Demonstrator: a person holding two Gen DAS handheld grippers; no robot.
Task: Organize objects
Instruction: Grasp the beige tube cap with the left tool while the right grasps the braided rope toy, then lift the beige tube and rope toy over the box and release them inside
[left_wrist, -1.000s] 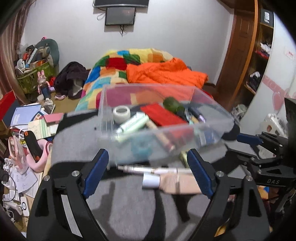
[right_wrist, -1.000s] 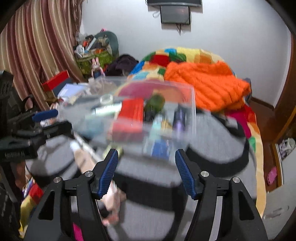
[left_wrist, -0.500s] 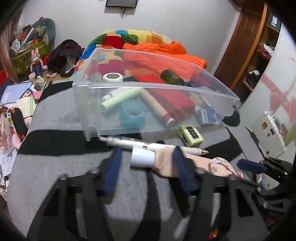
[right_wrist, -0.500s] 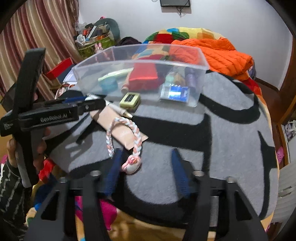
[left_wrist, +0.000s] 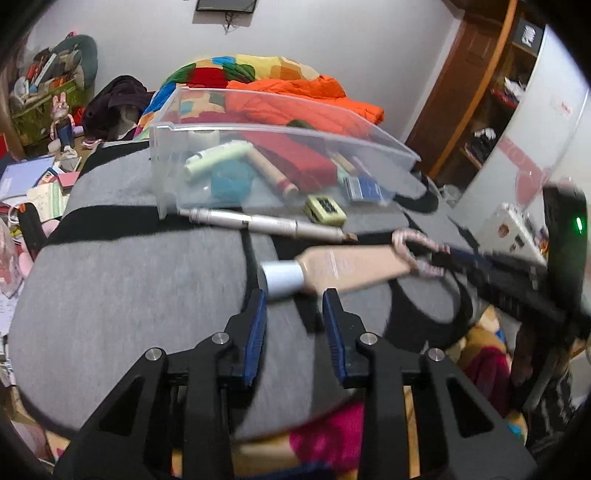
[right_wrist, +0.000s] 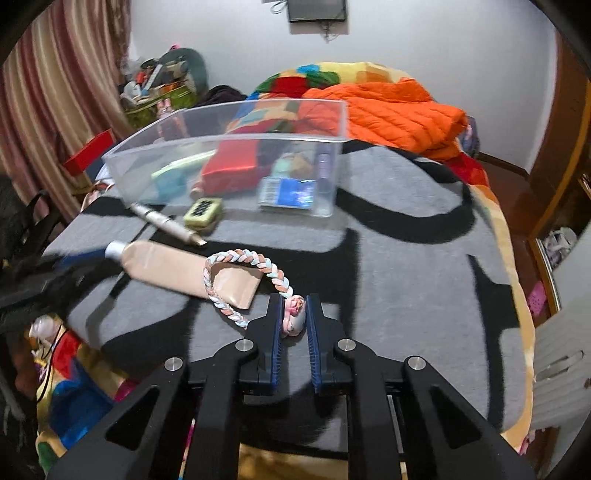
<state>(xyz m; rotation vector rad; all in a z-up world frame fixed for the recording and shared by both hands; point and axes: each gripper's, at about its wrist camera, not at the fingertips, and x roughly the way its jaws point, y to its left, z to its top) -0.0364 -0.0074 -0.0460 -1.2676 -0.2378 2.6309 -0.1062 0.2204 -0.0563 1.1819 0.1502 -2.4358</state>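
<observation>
A clear plastic bin (left_wrist: 280, 129) holding several small items stands on a grey and black blanket (left_wrist: 129, 277). In front of it lie a silver pen (left_wrist: 258, 221), a small green box (left_wrist: 325, 210) and a beige tube (left_wrist: 351, 267) with a white cap. My left gripper (left_wrist: 294, 299) has its jaws closing, the tube's cap just at their tips and the pads clear of it. A braided pastel bracelet (right_wrist: 240, 258) lies over the tube's (right_wrist: 166, 267) flat end. My right gripper (right_wrist: 294, 304) is shut on the bracelet's pink charm (right_wrist: 294, 317).
Behind the bin (right_wrist: 221, 142) lies a bed with an orange jacket (right_wrist: 399, 107) and a patchwork cover. A wooden shelf (left_wrist: 476, 110) stands at the right, and books and clutter (left_wrist: 33, 177) lie at the left. The blanket drops off close below both grippers.
Both grippers moved down and closer to the items in front of the bin. Their jaws narrowed from wide. The right closed on the bracelet's charm and the left reached the tube's cap.
</observation>
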